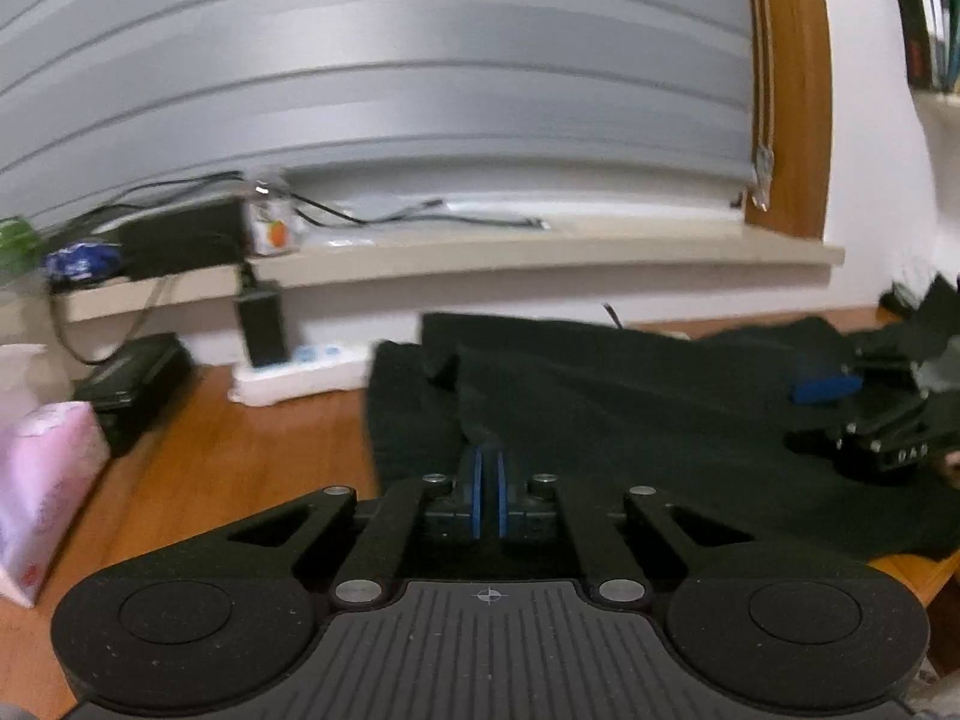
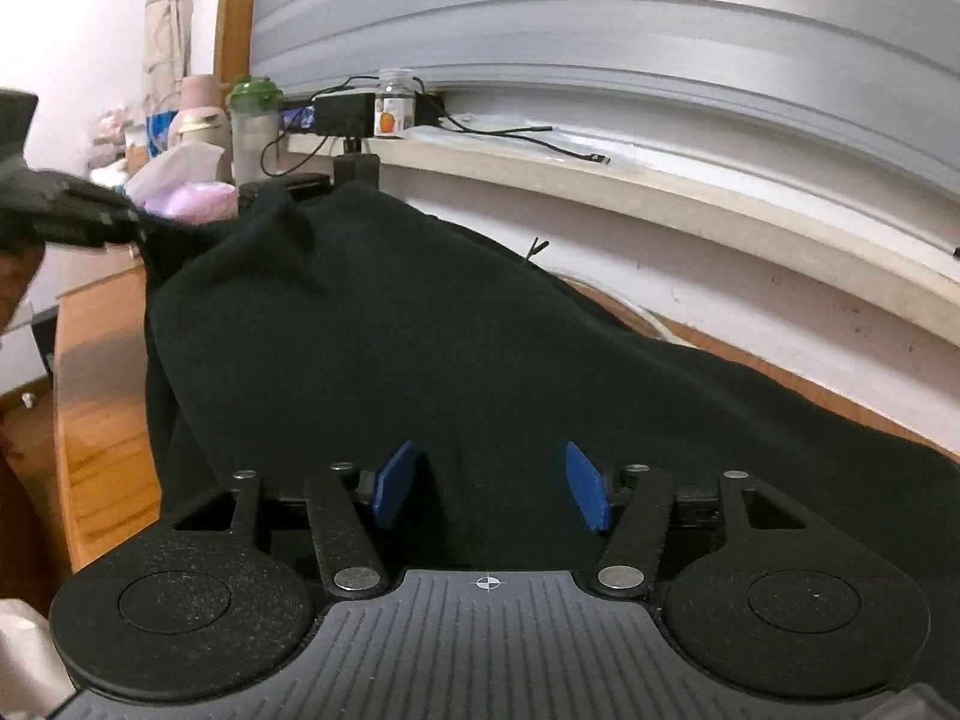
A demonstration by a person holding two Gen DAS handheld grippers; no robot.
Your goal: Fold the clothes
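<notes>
Underneath, dark garment (image 2: 480, 330) covers wooden table (image 1: 240, 450).

Garment (image 2: 480, 330) plain black; table (image 1: 240, 450) orange-brown wood; tissue pack (image 1: 42, 480) pink; blind (image 1: 360, 60) grey, horizontally striped.

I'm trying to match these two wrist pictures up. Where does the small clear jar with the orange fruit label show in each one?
Left wrist view: the jar stands on the windowsill, upper left, blurred, beside a black box.
Right wrist view: the jar is at upper centre on the same sill, behind the black garment.
Shared landmark: the grey roller blind above the sill.
</notes>
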